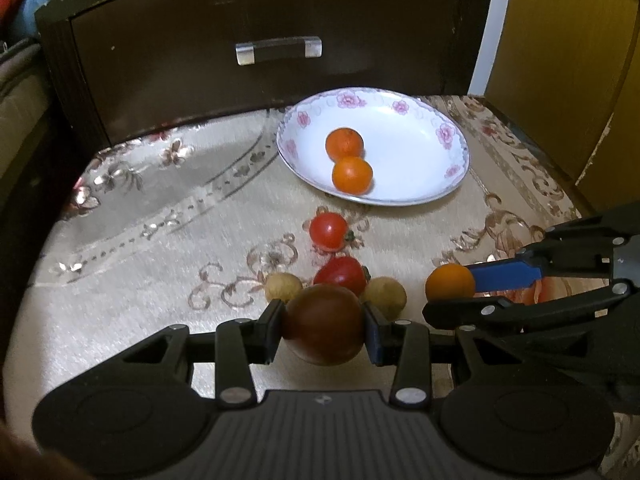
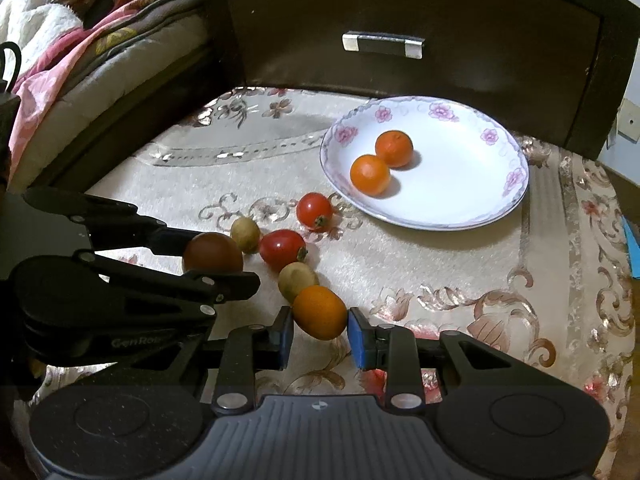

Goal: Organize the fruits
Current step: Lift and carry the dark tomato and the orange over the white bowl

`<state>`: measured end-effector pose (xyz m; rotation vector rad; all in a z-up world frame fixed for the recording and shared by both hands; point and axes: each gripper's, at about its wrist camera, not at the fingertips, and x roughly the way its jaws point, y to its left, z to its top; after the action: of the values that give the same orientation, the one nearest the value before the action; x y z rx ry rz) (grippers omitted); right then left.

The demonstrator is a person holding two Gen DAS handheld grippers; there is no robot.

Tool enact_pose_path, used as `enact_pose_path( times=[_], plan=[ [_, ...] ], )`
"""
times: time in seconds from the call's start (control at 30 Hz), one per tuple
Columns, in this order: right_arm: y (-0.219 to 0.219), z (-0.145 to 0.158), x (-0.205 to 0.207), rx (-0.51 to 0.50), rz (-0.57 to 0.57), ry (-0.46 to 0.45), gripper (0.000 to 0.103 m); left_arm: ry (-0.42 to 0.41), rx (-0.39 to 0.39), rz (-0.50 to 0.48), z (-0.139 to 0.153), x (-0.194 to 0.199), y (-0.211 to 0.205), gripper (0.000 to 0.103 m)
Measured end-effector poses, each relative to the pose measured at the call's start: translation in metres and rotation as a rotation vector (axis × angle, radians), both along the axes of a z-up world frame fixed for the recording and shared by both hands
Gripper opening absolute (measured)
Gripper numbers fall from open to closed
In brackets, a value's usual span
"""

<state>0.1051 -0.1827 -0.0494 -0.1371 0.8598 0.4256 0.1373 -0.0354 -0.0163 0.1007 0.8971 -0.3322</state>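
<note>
Your left gripper [image 1: 324, 330] is clamped on a dark tomato [image 1: 324, 324] low over the cloth [image 1: 160, 240]. Just past it lie two tan fruits [image 1: 283, 286] flanking a red tomato [image 1: 340, 274], another tomato [image 1: 328, 231] beyond. Your right gripper [image 2: 319, 334] brackets an orange [image 2: 320, 312], fingers not quite touching it. Far right, the plate [image 2: 500, 200] holds two oranges [image 2: 370, 174].

Beige floral-patterned cloth [image 2: 460, 264] covers surface. Dark wooden drawer front [image 1: 180, 52] with clear handle [image 1: 279, 50] stands behind. Bed with pink and white bedding [image 2: 60, 60] at left. Yellow-brown wooden panel [image 1: 560, 40] at right.
</note>
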Motion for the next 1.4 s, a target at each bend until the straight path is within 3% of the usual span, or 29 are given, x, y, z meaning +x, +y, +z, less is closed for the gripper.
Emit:
enact_pose_path(
  times=[1.4],
  plan=[
    [-0.026, 0.025, 0.039, 0.037, -0.112, -0.076, 0.026, -0.089, 0.021, 0.004, 0.025, 0.055, -0.030, 0.047]
  ],
)
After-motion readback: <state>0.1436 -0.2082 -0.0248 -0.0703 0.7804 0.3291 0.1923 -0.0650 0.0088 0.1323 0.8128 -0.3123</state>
